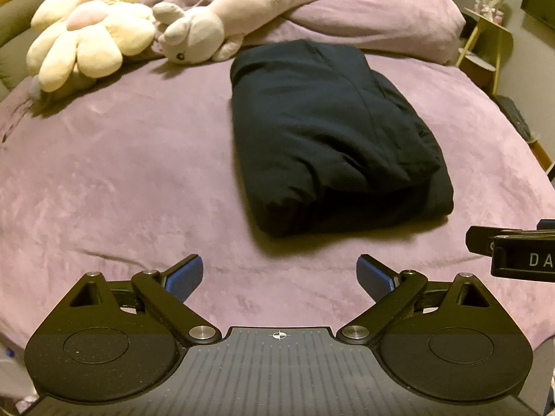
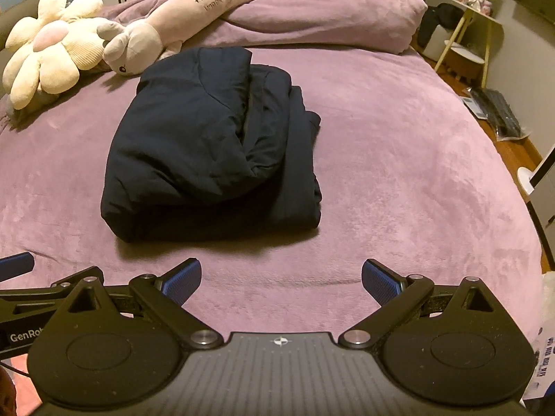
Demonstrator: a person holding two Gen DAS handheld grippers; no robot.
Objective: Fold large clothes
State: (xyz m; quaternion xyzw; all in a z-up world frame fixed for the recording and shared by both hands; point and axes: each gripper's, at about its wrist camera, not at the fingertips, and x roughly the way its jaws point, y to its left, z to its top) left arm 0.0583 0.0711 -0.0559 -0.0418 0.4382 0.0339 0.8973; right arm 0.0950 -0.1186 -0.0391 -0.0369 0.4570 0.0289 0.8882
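Dark navy jacket (image 1: 329, 131) (image 2: 211, 149) folded into thick rectangular bundle, lying flat mid-bed, layers stacked.

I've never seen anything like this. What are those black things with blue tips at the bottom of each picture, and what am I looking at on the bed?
Those are two hand-held claws, one in each of a person's hands; there is no robot arm. Each carries a wide-angle camera looking forward along its two blue-padded fingers, which is why the bed looks curved. One picture comes from the left claw, the other from the right claw. Both are open and hold nothing.

On the purple bed cover lies a dark navy garment, already folded into a thick bundle. Behind it sit a flower-shaped plush, a long plush animal and a bunched purple duvet. Each claw also peeks in at the edge of the other's picture.
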